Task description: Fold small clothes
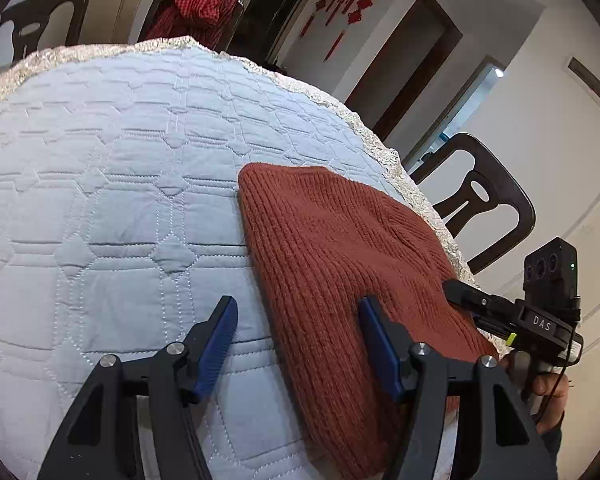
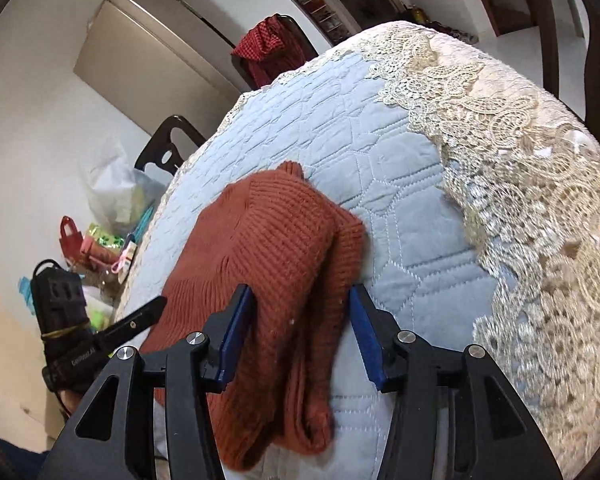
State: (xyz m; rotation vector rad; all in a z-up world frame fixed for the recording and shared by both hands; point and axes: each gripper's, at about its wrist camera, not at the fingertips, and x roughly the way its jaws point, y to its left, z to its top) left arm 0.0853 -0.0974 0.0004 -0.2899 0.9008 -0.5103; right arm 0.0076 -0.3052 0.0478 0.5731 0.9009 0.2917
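A rust-brown knitted garment (image 1: 340, 240) lies folded on the light blue quilted table cover (image 1: 100, 160), close to its lace edge. In the left wrist view my left gripper (image 1: 298, 302) stands open over the garment's near left edge. One blue pad (image 1: 220, 336) is over the quilt and the other is on the knit. In the right wrist view the garment (image 2: 268, 240) shows a doubled fold along its right side. My right gripper (image 2: 300, 290) is open and straddles that fold, with its pads not pressing on it. A hand holds the right gripper at the garment's right edge in the left wrist view.
Cream lace (image 2: 520, 184) borders the table cover. Dark chairs (image 1: 480, 200) stand around the table, one with a red checked cloth (image 1: 192, 16) draped over it. Bags and small items (image 2: 104, 240) sit on the floor beyond the table's left edge.
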